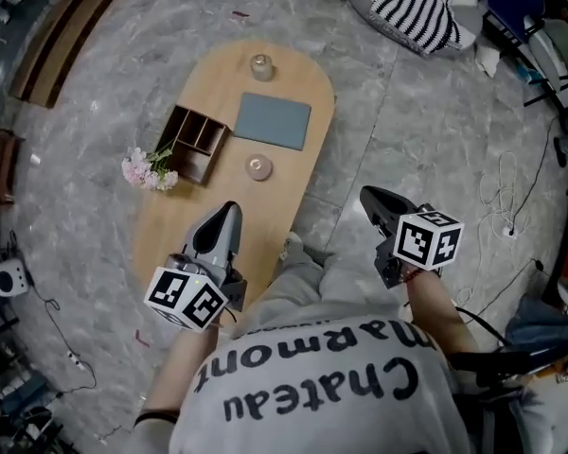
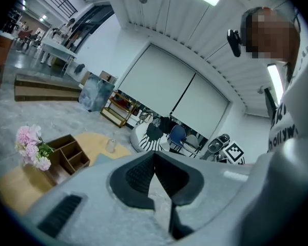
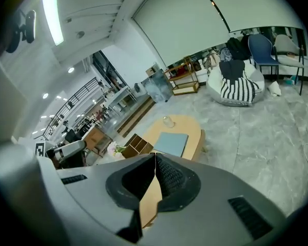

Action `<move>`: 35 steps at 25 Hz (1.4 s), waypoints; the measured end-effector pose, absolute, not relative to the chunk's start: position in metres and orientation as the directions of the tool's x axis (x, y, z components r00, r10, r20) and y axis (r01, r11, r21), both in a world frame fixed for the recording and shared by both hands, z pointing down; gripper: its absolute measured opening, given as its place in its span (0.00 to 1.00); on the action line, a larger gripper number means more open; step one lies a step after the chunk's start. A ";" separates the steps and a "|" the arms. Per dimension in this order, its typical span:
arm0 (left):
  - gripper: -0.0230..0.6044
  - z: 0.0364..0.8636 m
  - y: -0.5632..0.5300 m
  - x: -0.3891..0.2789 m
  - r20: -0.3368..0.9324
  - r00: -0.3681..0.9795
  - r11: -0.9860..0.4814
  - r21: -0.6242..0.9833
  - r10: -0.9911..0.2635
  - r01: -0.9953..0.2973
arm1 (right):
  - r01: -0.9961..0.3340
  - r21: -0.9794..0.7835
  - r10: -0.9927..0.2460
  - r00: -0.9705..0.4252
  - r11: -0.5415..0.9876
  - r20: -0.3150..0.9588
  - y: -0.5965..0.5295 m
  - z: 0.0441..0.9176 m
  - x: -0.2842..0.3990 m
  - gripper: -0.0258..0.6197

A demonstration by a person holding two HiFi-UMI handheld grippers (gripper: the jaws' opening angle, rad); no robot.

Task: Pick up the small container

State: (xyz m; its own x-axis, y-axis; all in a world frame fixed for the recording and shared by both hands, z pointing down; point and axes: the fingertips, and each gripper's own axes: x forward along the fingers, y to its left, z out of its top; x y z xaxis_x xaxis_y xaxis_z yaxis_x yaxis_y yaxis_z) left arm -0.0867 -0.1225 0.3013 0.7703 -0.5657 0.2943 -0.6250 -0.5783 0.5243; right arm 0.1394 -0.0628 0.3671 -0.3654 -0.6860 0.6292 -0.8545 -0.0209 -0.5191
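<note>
A small round container sits near the middle of the oval wooden table. A small glass jar stands at the far end; it also shows as the jar in the left gripper view and the jar in the right gripper view. My left gripper hovers over the table's near end, shut and empty, its jaws tilted upward. My right gripper is held off the table's right side over the floor, shut, holding nothing.
A blue-grey mat lies between the jar and the round container. A wooden organiser and pink flowers sit at the table's left edge. A striped beanbag and chairs stand beyond; cables trail on the floor at right.
</note>
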 end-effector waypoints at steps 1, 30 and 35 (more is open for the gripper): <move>0.06 0.310 -0.125 -0.083 0.311 0.771 -0.572 0.530 -0.556 -0.626 | -0.853 -0.521 -0.677 -0.373 -0.018 0.635 -0.068 0.375 0.138 0.06; 0.18 0.578 -0.197 -0.057 0.601 0.452 -0.298 0.344 -0.659 -0.891 | -0.785 -0.618 -0.069 -0.619 0.032 0.783 -0.135 0.642 0.160 0.06; 0.39 0.592 -0.216 -0.051 0.587 0.462 -0.377 0.270 -0.665 -0.886 | -0.797 -0.604 -0.032 -0.604 0.033 0.796 -0.141 0.659 0.175 0.06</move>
State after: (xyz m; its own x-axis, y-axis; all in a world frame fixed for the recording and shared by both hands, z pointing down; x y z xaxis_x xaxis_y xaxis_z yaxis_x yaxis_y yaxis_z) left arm -0.0508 -0.2165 0.5915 0.4619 -0.6648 0.5871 -0.8859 -0.3774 0.2696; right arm 0.1751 -0.1410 0.6590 -0.6044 -0.0318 0.7960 -0.7966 0.0327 -0.6036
